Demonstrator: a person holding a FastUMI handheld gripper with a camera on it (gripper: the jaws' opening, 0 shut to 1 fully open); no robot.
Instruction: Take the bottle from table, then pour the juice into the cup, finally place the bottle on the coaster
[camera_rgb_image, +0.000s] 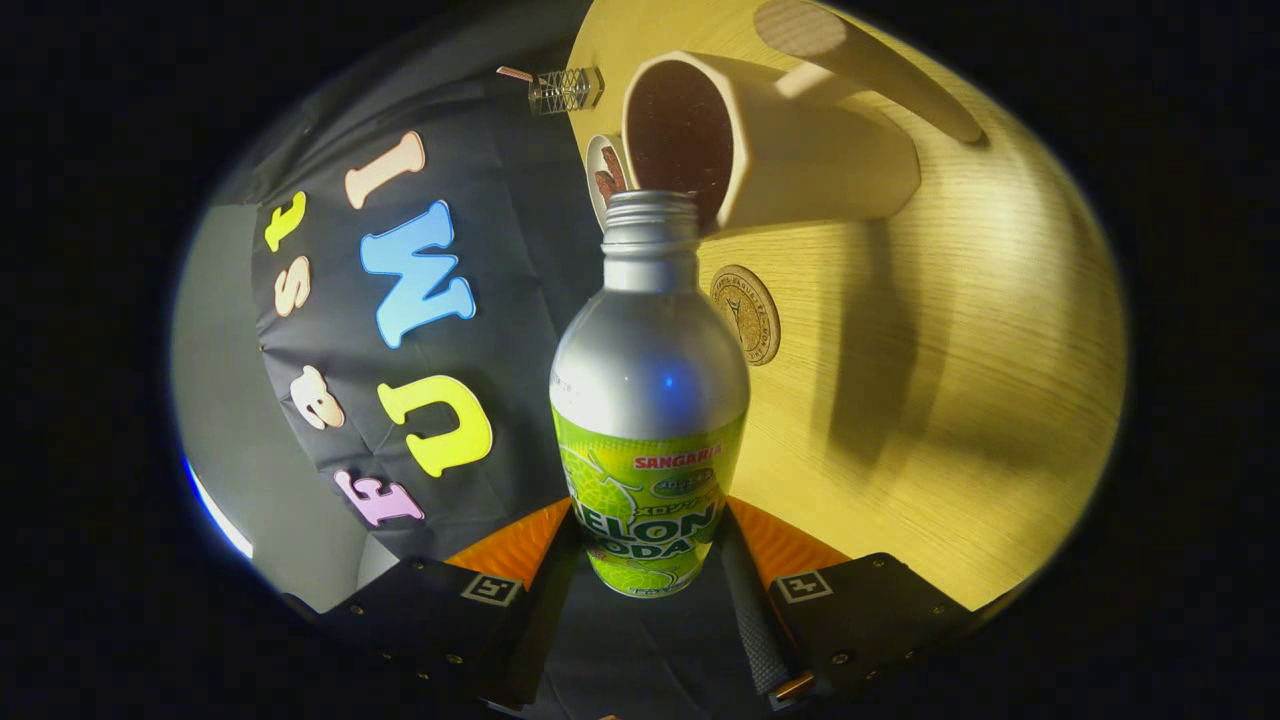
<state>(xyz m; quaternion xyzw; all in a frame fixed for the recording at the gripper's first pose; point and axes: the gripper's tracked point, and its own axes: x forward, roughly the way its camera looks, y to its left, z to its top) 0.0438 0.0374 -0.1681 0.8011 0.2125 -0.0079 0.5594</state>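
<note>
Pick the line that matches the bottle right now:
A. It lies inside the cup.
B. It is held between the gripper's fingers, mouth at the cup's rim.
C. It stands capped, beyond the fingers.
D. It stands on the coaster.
B: the bottle sits clamped in the gripper, its open mouth at the cup, while the coaster lies bare.

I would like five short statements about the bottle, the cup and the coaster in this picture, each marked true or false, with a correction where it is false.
1. The claw is shut on the bottle, with a finger on each side of its label. True.
2. The bottle has its cap on. False: the threaded neck is open.
3. The bottle's mouth is at the rim of the cup. True.
4. The bottle stands on the coaster. False: the round coaster lies bare on the wooden table, beside the bottle's shoulder.
5. The cup is made of clear glass. False: it is opaque and cream-coloured, with a dark inside.
</note>
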